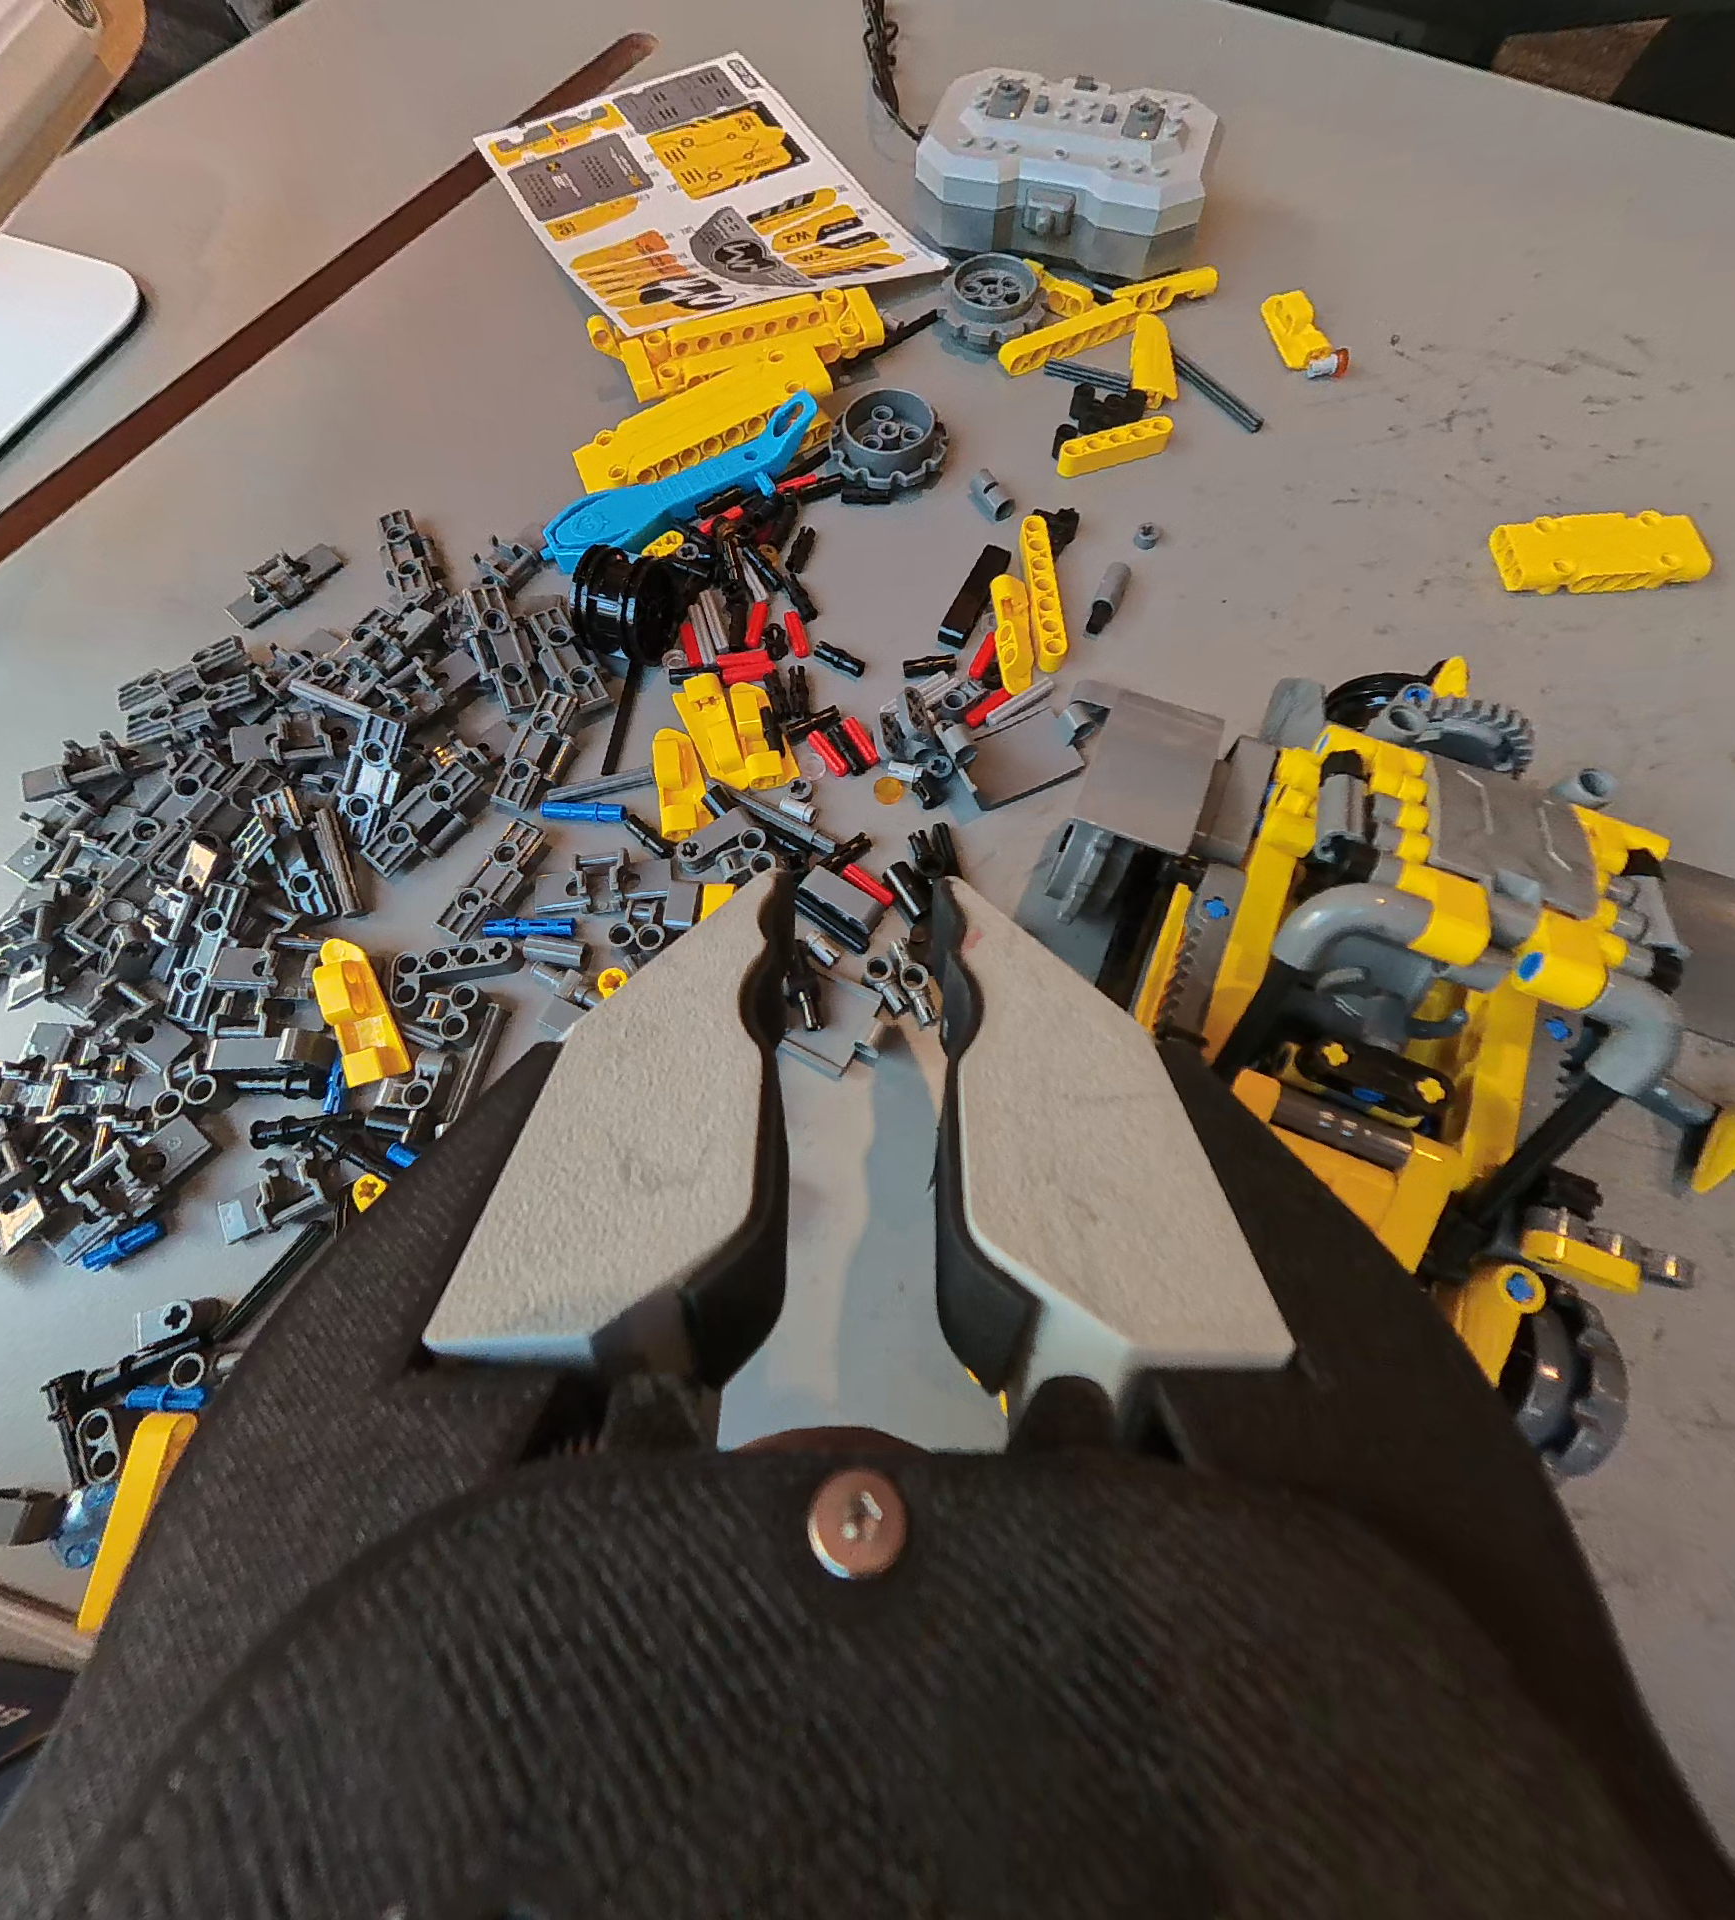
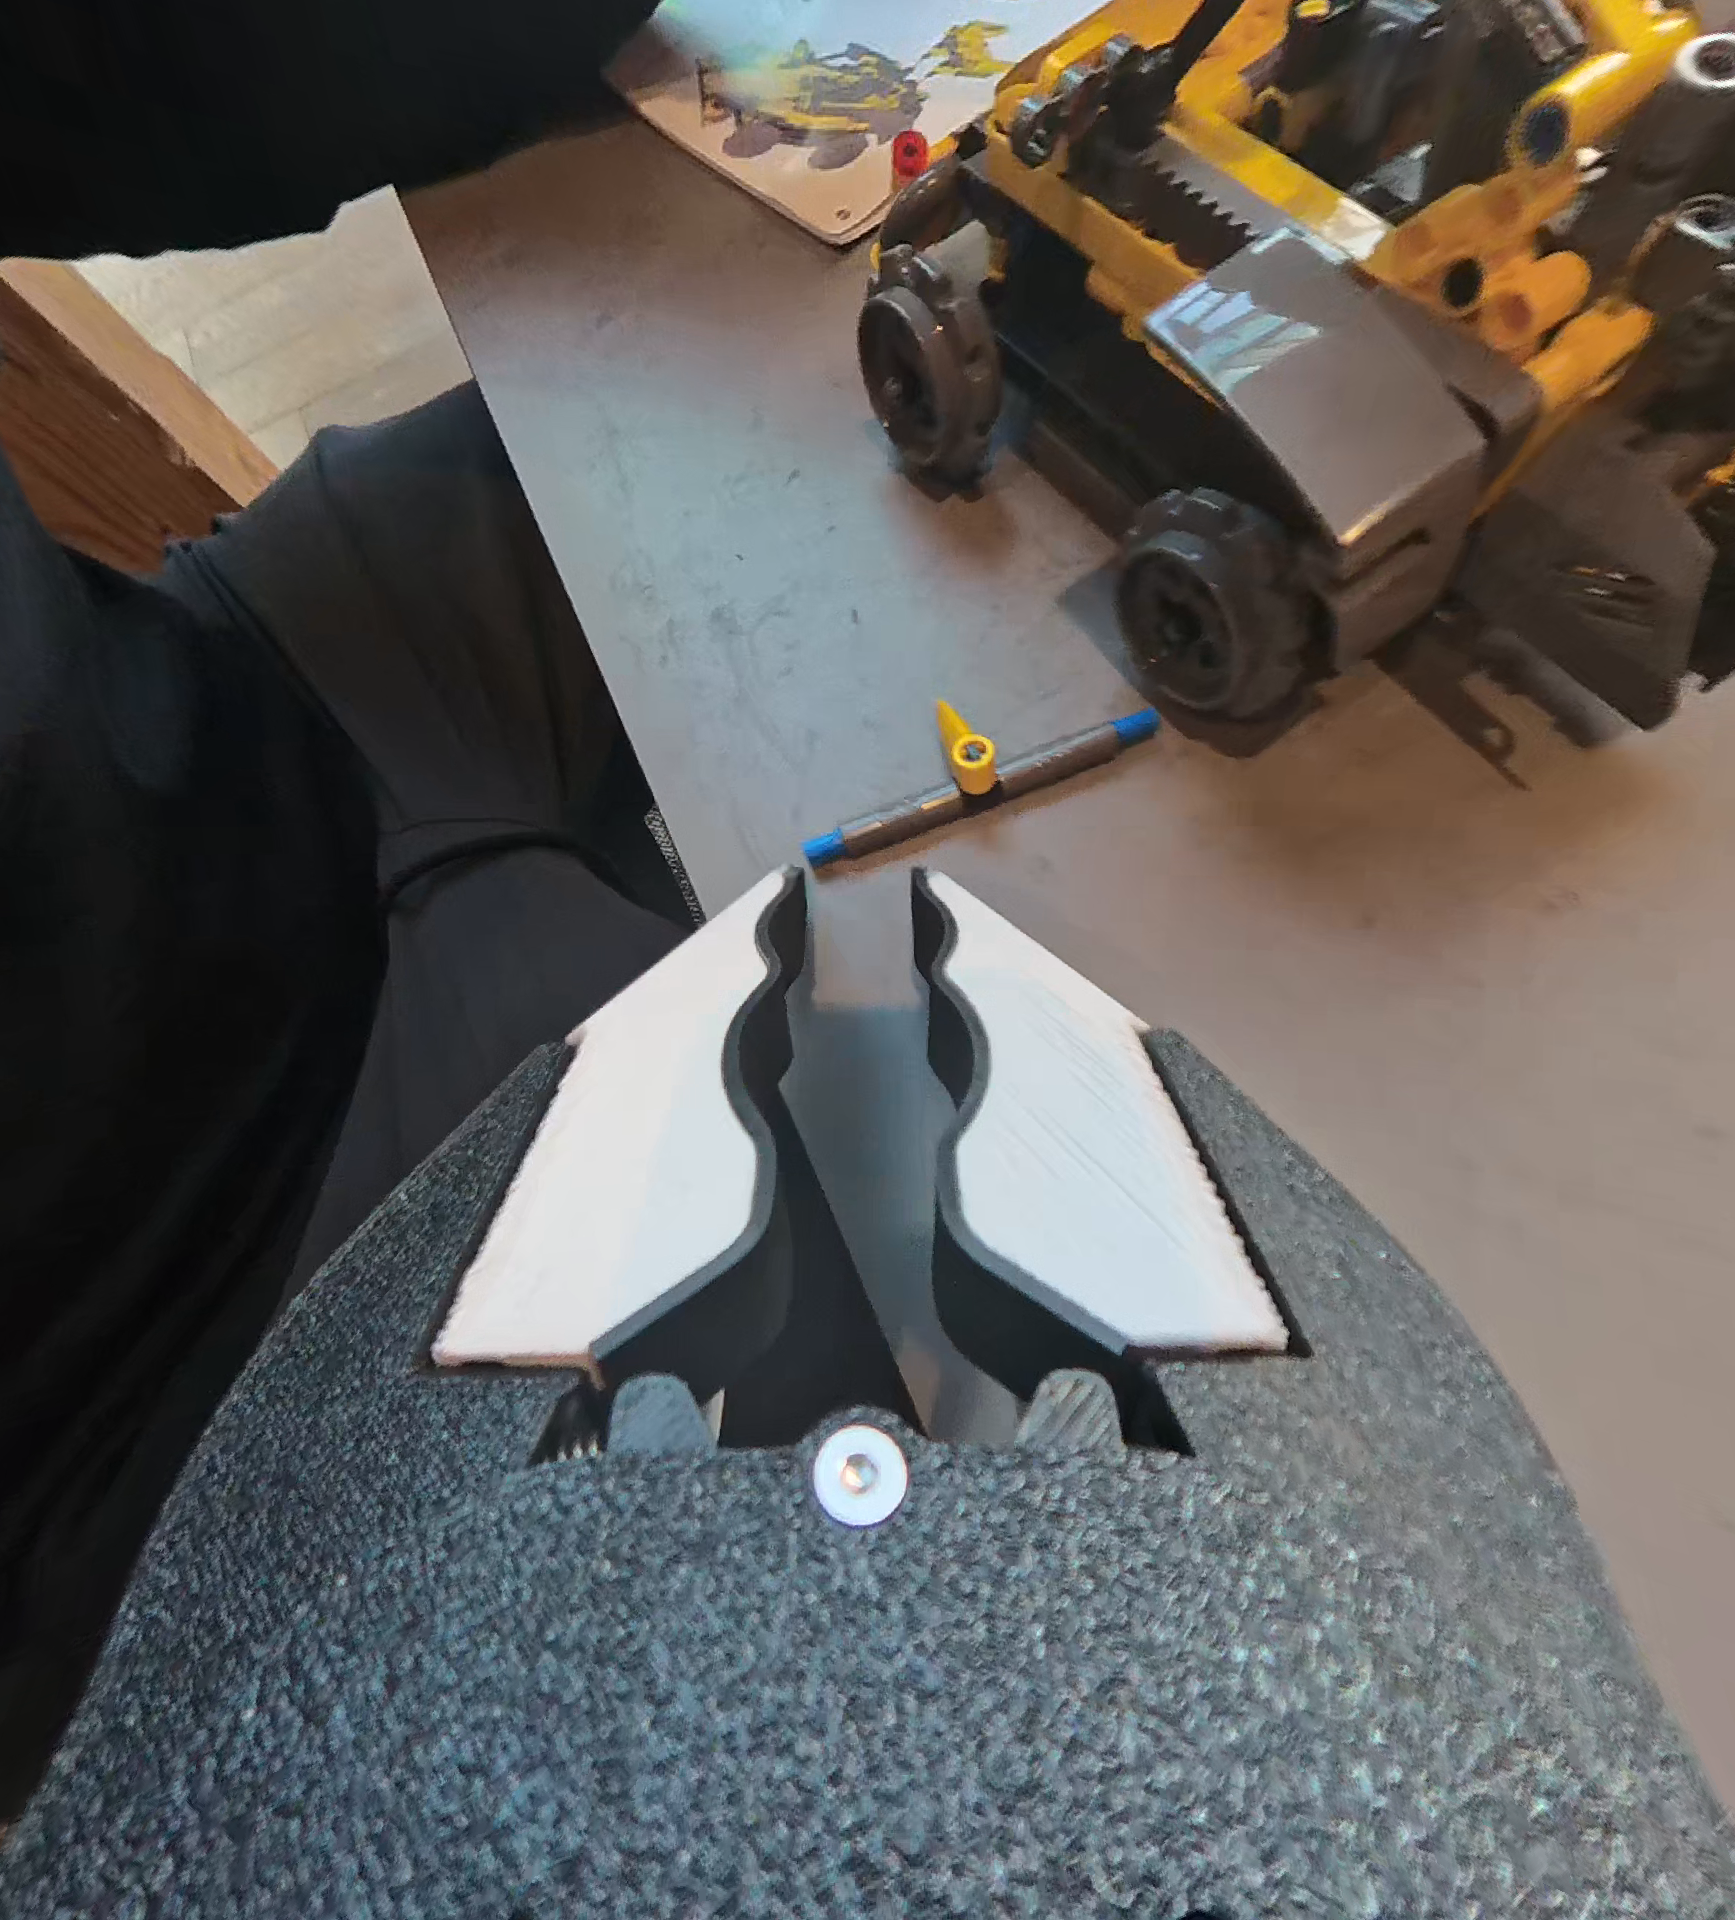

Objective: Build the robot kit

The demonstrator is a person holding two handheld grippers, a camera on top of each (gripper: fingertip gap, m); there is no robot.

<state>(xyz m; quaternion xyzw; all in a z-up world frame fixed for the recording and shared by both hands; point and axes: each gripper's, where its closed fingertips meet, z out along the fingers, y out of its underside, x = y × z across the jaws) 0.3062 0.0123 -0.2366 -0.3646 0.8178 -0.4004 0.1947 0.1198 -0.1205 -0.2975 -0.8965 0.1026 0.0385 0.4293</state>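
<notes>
My left gripper (image 1: 858, 883) is open and empty, held over loose small pins and grey plates in the middle of a grey table (image 1: 1465, 436). A half-built yellow and grey brick vehicle (image 1: 1382, 935) stands just to its right. My right gripper (image 2: 858, 875) is open and empty, low over the table near its front edge. Just beyond its tips lies a dark grey axle with blue ends and a yellow pointed piece (image 2: 977, 774). The same vehicle (image 2: 1341, 343) stands farther off to the upper right in the right wrist view, its dark wheels on the table.
A heap of dark grey parts (image 1: 219, 883) lies at left, with yellow beams (image 1: 728, 384), a blue tool (image 1: 676, 488), a sticker sheet (image 1: 707, 197) and a grey battery box (image 1: 1060, 166) farther back. A booklet (image 2: 821, 104) lies behind the vehicle. A person's dark clothing (image 2: 167, 831) fills the left. There is about 25 cm between the tips of the two grippers.
</notes>
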